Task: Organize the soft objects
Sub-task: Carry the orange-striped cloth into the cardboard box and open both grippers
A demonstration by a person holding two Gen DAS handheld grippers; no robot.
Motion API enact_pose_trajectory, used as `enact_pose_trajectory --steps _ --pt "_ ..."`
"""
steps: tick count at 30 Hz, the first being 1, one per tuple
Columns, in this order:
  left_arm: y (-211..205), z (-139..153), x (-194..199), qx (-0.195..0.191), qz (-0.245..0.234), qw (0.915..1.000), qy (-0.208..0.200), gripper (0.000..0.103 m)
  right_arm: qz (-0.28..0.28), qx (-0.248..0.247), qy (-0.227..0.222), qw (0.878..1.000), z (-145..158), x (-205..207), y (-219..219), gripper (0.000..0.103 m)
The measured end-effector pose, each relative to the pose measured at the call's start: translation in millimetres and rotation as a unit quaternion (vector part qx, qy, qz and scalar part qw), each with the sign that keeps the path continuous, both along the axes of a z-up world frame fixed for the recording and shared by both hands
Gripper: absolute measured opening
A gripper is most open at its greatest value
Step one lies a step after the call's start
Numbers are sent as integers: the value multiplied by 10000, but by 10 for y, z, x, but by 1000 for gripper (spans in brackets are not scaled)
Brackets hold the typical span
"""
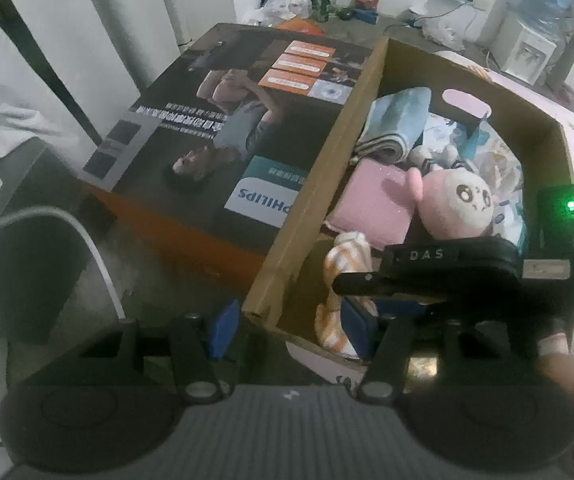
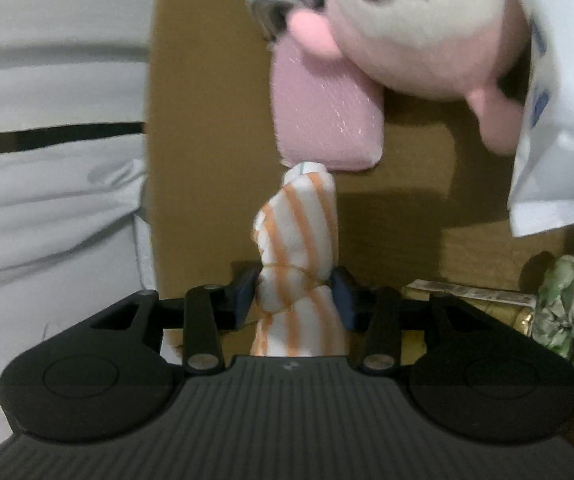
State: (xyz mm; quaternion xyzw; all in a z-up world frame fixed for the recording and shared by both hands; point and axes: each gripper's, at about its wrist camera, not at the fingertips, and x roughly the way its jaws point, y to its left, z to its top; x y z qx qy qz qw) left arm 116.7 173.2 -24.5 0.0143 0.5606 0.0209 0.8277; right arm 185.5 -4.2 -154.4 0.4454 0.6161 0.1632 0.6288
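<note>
A: How far is the organizing judged to be?

B: Most seems done. In the cardboard box [image 1: 367, 92] a pink plush toy [image 1: 457, 204] is seen near the middle, a folded pink cloth [image 1: 371, 204] at about nine o'clock of it, and a rolled blue towel [image 1: 399, 120] at eleven o'clock.

A: And the striped cloth?

B: The orange-striped cloth [image 2: 299, 248] is kept between the pads of the right gripper [image 2: 294, 294], over the box floor, its far end just beside the pink cloth. The jaws are narrow, and the pads appear to touch the bundle on both sides.

A: The left gripper?

B: The left gripper [image 1: 291, 332] is seen half open with nothing held; the near corner of the box lies between its fingers.

A: What is left?

B: The striped cloth is not yet laid down. A green-patterned cloth [image 2: 567, 308], at four o'clock in the right view, may still be waiting.
</note>
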Motion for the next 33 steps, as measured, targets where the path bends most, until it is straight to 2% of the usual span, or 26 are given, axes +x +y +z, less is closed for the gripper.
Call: enact_pose_trajectory --steps 2,9,10,11,13,14,18,21,25,30,33 --pt "26 -38 -27 -22 20 10000 33 58 40 -54 42 10000 -50 27 50 53" --pt "-61 -79 -29 -63 29 10000 21 58 166 -312 -112 9993 -11 77 61 54" --pt "-79 -76 -24 -83 29 10000 14 58 211 -384 -203 9988 -7 122 82 47" --pt "-101 -73 -23 -111 32 9999 7 58 238 -418 -296 9984 27 119 81 34" --pt "-139 -76 -26 -140 34 9999 8 58 331 -328 -478 9978 46 168 91 22" --pt "-160 -83 -30 -135 33 9999 10 58 345 -280 -563 9974 65 192 94 20" --pt "-223 -122 -54 -131 52 9999 64 58 463 -363 -858 9946 123 235 235 20" --pt "-260 -143 -68 -119 41 9999 98 58 553 -457 -756 9946 -22 217 317 22" --pt "-311 -150 -84 -88 12 9999 118 59 682 -539 -686 9938 -21 318 340 23" --pt "-391 -108 -101 -102 -40 9999 49 63 657 -243 -616 9956 62 410 221 27" --pt "-478 -75 -104 -178 -87 9998 43 65 486 68 -700 9963 166 376 29 43"
